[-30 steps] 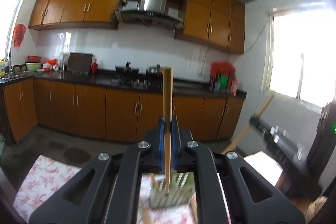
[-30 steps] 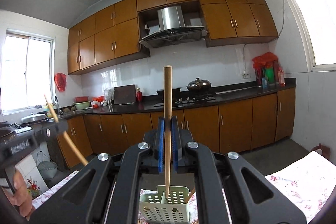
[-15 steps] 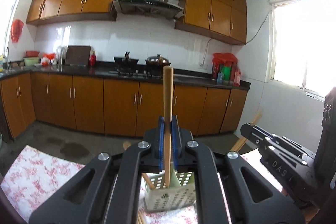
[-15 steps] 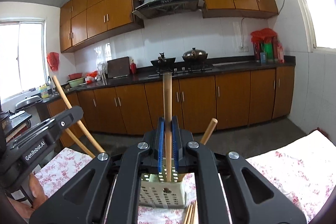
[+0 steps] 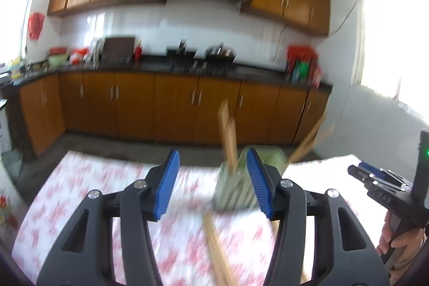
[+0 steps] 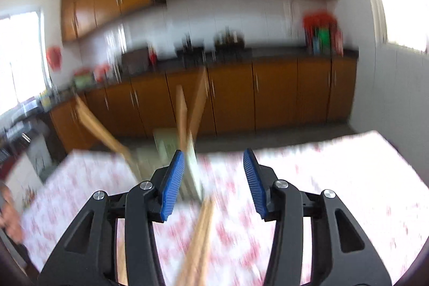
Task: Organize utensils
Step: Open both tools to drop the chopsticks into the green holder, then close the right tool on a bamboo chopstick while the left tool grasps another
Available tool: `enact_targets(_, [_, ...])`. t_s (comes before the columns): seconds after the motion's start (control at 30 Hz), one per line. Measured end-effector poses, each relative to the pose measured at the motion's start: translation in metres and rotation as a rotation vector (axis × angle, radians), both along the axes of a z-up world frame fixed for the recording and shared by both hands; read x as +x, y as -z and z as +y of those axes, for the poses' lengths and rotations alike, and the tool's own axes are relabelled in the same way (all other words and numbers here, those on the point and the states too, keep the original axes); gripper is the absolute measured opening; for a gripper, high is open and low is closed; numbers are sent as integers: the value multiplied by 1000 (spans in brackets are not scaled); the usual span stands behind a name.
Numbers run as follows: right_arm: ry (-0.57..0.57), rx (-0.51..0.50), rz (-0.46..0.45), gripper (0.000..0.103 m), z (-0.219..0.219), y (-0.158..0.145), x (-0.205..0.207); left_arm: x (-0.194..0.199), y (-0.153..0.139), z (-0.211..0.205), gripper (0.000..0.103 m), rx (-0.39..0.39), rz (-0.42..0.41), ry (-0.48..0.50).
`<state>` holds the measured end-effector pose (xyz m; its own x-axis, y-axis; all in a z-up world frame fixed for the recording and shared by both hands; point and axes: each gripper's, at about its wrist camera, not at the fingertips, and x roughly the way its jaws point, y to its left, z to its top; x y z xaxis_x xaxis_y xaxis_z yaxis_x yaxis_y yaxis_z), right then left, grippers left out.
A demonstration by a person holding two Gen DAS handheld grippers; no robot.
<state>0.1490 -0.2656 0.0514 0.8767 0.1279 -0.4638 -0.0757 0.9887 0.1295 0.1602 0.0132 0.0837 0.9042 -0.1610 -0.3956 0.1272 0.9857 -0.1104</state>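
Note:
Both views are blurred by motion. A pale green perforated utensil holder stands on the floral tablecloth, with wooden chopsticks standing in it. My left gripper is open and empty just in front of the holder. My right gripper is open and empty; the holder with chopsticks sits just behind its left finger. More wooden chopsticks lie on the cloth below the grippers, and they also show in the left wrist view.
The table carries a white cloth with red flowers. Behind it runs a kitchen with wooden cabinets and a dark counter. The right gripper's body shows at the right edge of the left wrist view.
Both grippers have opened and let go of their chopsticks, which now stand in the holder. Both cameras have tilted down and pulled back from the holder.

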Motion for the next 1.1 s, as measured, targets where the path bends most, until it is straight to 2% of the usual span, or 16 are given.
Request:
enact_targets(0.03, [-16, -2, 70, 33, 0, 20, 3, -1, 14, 3, 52, 12, 40, -12])
enact_targets(0.07, [-44, 9, 178, 23, 2, 49, 8, -2, 35, 7, 51, 17, 97, -22])
enact_targets(0.13, [-91, 49, 315, 18, 8, 90, 12, -3, 65, 13, 42, -15, 193, -23])
enact_targets(0.17, [-105, 55, 354, 18, 12, 104, 12, -2, 85, 16, 35, -52, 266, -6])
enact_targets(0.23, [-124, 45, 407, 18, 23, 127, 9, -4, 111, 16, 30, -64, 331, 0])
enact_targets(0.33, [-133, 33, 442, 18, 33, 143, 7, -9, 137, 8, 27, -20, 378, 4])
enact_targets(0.4, [-126, 9, 450, 13, 35, 149, 5, -10, 150, 3, 26, -3, 407, 27])
enact_targets(0.43, [-113, -17, 442, 9, 35, 150, 5, -9, 154, -4, 26, 1, 418, 37])
enact_targets(0.53, [-46, -28, 439, 8, 24, 151, 10, -8, 166, -11, 26, -9, 453, 64])
enact_targets(0.67, [-1, 12, 439, 8, 7, 153, 10, -3, 176, -23, 18, 4, 489, 85])
enact_targets(0.83, [-7, -17, 425, 8, 10, 151, 6, 1, 188, -35, 15, 37, 517, 99])
enact_targets(0.93, [-15, -25, 421, 8, 13, 150, 6, 2, 189, -42, 13, 70, 506, 90])
enact_targets(1.1, [-32, -37, 417, 9, 16, 149, 5, 15, 188, -33, 9, 76, 511, 61])
